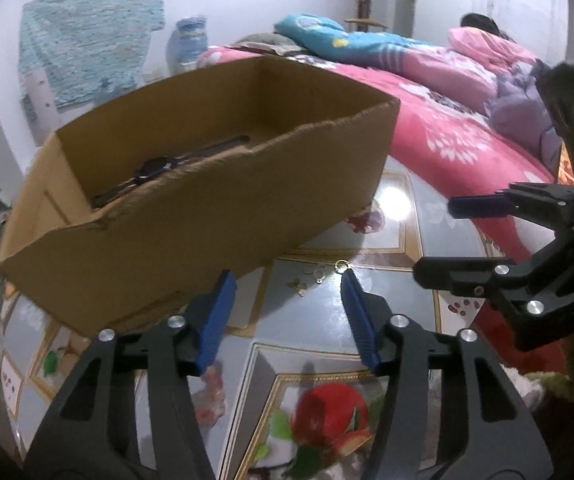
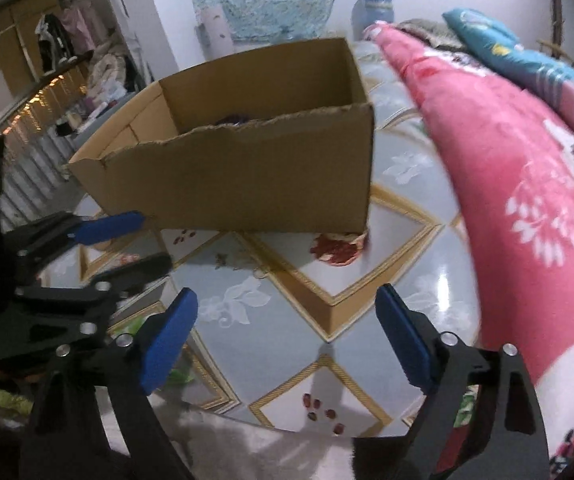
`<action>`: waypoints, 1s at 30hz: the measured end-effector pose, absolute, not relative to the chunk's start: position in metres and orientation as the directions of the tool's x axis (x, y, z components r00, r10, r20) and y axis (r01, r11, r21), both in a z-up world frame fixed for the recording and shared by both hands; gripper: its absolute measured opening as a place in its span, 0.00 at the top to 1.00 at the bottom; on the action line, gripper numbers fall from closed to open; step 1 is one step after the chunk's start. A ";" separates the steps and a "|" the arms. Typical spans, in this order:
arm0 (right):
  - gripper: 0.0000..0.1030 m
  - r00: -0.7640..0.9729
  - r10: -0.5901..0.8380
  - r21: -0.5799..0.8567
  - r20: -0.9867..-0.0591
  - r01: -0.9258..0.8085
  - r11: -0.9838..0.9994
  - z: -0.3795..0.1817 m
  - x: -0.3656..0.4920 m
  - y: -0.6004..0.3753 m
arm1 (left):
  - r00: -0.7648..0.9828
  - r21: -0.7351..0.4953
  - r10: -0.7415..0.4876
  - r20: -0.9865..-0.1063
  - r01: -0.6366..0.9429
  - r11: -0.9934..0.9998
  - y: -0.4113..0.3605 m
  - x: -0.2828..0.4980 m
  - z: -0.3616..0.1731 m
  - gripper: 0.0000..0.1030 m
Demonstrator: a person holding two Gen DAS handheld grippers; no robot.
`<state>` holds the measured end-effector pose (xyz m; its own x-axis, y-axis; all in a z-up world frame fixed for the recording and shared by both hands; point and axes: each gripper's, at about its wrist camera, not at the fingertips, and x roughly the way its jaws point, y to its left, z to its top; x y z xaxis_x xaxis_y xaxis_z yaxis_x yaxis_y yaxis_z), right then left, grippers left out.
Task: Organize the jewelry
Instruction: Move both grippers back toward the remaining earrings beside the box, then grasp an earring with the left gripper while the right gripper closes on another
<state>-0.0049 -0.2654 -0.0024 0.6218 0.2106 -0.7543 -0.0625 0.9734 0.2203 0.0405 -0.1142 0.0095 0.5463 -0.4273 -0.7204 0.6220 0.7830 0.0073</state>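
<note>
An open cardboard box [image 1: 191,200] stands on the glossy patterned tabletop [image 1: 327,360]; a dark wristwatch [image 1: 155,166] lies inside it. Small gold jewelry pieces [image 1: 315,276], one of them a ring [image 1: 342,266], lie on the table just right of the box's near corner. My left gripper [image 1: 289,276] is open and empty, its blue pads just short of those pieces. My right gripper [image 2: 287,292] is open and empty over the table in front of the box [image 2: 239,160]. Each gripper shows in the other's view: right gripper [image 1: 437,236], left gripper [image 2: 153,240].
A pink floral blanket [image 2: 527,184] lies along the table's right edge. A person [image 1: 483,26] lies under covers on the far bed. A water jug [image 1: 187,44] stands by the back wall, and cluttered shelves [image 2: 47,80] are at the left.
</note>
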 end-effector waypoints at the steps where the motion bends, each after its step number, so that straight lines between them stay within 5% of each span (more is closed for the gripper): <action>1: 0.21 0.618 0.225 0.231 -0.753 -0.071 0.970 -0.004 -0.003 -0.265 | 0.539 0.005 -0.430 -0.724 0.628 0.778 -0.117 0.042 0.008 0.57; 12: 0.26 0.590 0.266 0.272 -0.763 -0.081 0.959 -0.014 0.014 -0.265 | 0.456 0.058 -0.402 -0.794 0.716 0.696 -0.145 0.067 -0.026 0.83; 30: 0.29 0.571 0.280 0.309 -0.772 -0.047 0.950 -0.026 0.029 -0.277 | 0.424 0.029 -0.409 -0.808 0.722 0.691 -0.144 0.073 -0.031 0.89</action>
